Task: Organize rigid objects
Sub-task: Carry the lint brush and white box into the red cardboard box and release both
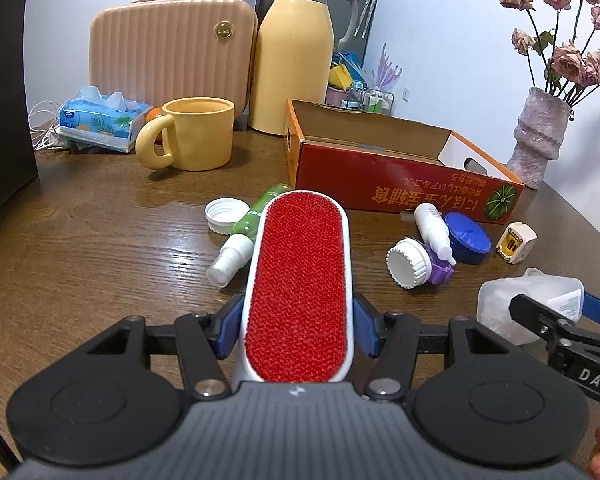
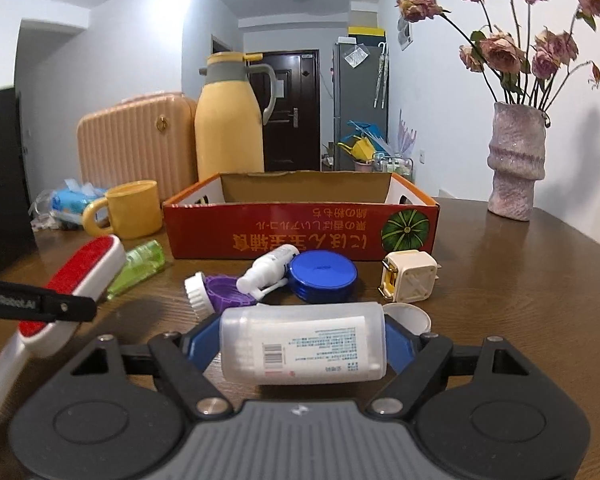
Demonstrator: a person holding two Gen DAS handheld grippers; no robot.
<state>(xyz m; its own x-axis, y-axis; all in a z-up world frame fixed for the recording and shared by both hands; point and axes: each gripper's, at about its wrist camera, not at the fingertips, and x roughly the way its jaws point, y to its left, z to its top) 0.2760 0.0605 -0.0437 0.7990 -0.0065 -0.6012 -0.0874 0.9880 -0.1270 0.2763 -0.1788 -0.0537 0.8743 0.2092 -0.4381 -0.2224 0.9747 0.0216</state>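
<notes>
On table (image 1: 100, 248): perhaps two white caps (image 1: 225, 215).

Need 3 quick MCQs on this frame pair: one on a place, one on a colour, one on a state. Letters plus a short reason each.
1. Where does the green spray bottle lie?
A. inside the red cardboard box
B. on the table beside the lint brush
C. in the yellow mug

2. What colour is the round flat lid in front of the red cardboard box?
A. blue
B. orange
C. black

3. What is the left gripper doing?
A. hanging open and empty
B. clamped on the lint brush
C. clamped on the yellow mug

Answers:
1 B: it lies on the table, partly behind the lint brush.
2 A: the lid is plainly blue.
3 B: both blue pads press the brush's white sides.
</notes>
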